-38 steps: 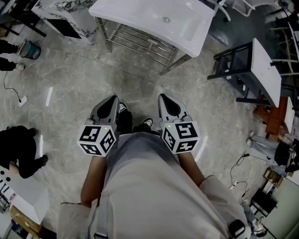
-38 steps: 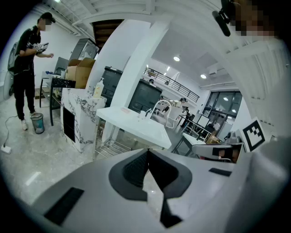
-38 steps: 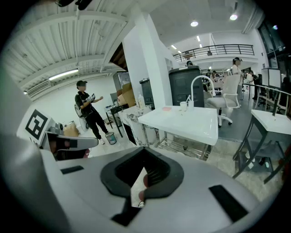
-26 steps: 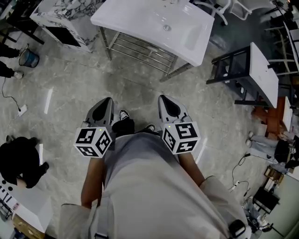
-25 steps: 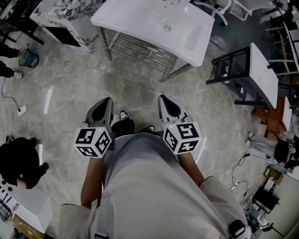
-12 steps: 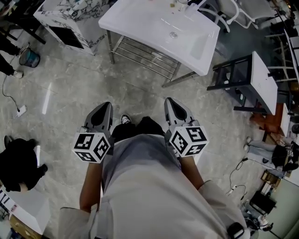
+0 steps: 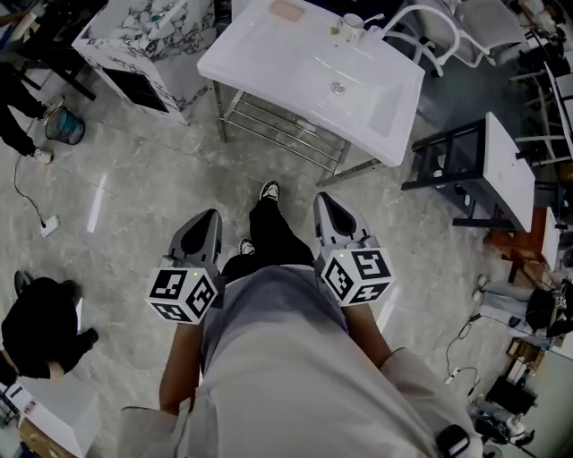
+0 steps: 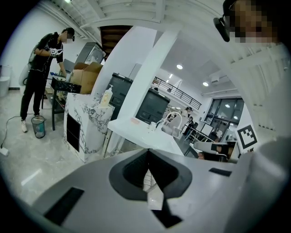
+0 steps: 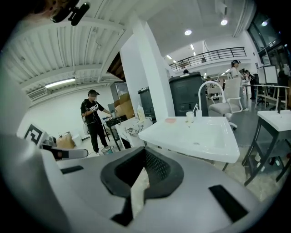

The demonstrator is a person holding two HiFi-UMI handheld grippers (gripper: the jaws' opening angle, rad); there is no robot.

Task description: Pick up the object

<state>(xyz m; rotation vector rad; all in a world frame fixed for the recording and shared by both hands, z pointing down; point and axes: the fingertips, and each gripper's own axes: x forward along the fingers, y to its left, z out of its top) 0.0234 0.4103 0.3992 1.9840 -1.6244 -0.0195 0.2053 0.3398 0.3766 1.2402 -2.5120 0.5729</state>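
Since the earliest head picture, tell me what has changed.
The person has walked toward the white sink. It sits lower and nearer in the head view, and a cup and a pink thing at its far edge have come into sight. One shoe now steps ahead. Nothing was taken hold of or let go. The left gripper and right gripper stay shut and empty.

White washbasin (image 7: pixel 269 55) carries cup (image 7: pixel 353 21), perhaps soap (image 7: pixel 288 11).
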